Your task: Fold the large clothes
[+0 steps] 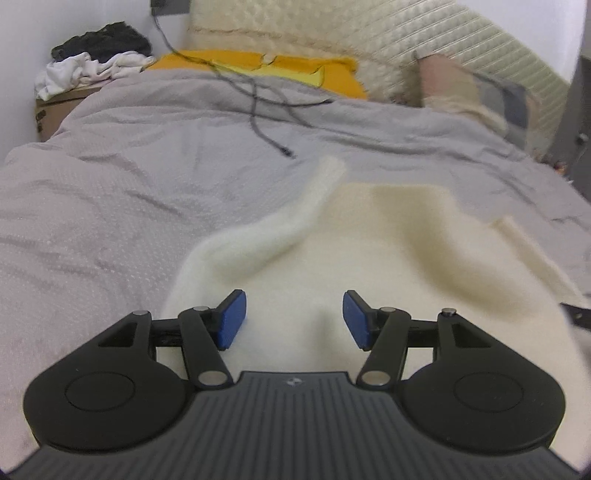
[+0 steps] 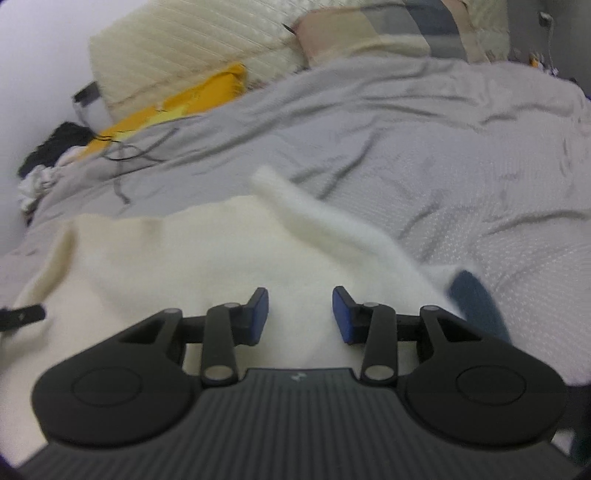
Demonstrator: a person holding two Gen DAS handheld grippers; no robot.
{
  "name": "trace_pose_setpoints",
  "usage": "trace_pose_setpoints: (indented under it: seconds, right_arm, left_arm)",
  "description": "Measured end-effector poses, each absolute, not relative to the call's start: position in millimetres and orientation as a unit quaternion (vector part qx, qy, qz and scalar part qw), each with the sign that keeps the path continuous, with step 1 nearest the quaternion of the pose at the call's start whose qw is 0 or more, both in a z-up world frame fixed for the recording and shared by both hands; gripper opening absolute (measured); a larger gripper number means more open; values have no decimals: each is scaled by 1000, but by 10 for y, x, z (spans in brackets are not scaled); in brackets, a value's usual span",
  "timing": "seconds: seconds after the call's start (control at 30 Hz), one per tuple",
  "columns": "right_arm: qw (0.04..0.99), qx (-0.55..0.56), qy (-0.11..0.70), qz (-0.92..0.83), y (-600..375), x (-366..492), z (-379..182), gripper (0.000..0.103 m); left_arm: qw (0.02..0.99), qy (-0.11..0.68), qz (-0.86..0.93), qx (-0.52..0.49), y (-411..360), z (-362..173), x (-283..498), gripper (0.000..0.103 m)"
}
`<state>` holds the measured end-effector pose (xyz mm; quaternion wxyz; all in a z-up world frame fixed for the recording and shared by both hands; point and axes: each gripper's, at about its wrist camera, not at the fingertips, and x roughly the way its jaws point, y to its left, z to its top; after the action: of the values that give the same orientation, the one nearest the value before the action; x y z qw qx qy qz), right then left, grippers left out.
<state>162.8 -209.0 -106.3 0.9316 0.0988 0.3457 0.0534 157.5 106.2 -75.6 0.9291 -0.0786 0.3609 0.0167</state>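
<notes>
Grippers both tilt downward over a cream sweater spread on the bed's near edge. On the left gripper the blue pads stand moderately apart, nothing between them. On the right gripper they stand narrower, also empty. No readable writing shows. Grey duvet lies bare toward the headboard, apart from a black cable.

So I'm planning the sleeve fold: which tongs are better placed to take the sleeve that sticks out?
Probably right: the sleeve runs down beside the right tongs; from the left tongs it lies farther ahead.
</notes>
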Motion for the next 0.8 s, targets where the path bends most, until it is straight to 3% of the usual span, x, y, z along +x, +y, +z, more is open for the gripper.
trace_pose_setpoints:
  seconds: [0.33, 0.5, 0.6, 0.8]
  right_arm:
    - [948, 57, 286, 125, -1704, 926, -549, 42]
    - [930, 44, 336, 141, -1615, 947, -791, 41]
    - [919, 65, 365, 131, -1636, 1092, -1026, 41]
    - [925, 18, 362, 111, -1416, 1137, -1174, 41]
  left_arm:
    - [943, 326, -54, -43, 584, -368, 744, 64]
    - [927, 374, -29, 0, 410, -562, 704, 64]
    - [918, 396, -25, -25, 473, -738, 765, 65]
    - [914, 404, -19, -41, 532, -862, 811, 68]
